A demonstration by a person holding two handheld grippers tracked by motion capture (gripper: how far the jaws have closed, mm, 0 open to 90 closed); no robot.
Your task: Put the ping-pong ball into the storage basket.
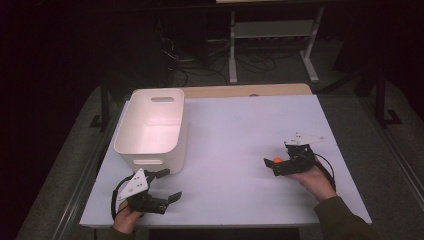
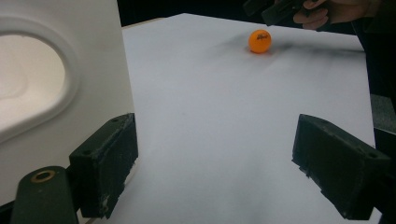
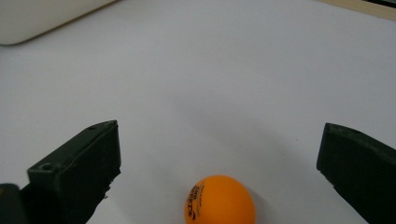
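Observation:
An orange ping-pong ball (image 1: 276,160) (image 3: 219,201) lies on the white table top (image 1: 240,130) at the right. My right gripper (image 1: 273,166) (image 3: 219,144) is open, one jaw on each side of the ball and neither touching it. My left gripper (image 1: 170,184) (image 2: 219,158) is open and holds nothing, low at the front left, just in front of the white bin (image 1: 150,125). In the left gripper view the ball (image 2: 259,40) sits far off with the right gripper (image 2: 280,9) beyond it, and the bin's wall (image 2: 93,70) stands close beside the left jaw.
The white bin has handle cut-outs and looks empty inside. A bare wooden strip (image 1: 245,90) runs along the table's far edge. Beyond it are a metal frame (image 1: 272,40) and cables on the dark floor.

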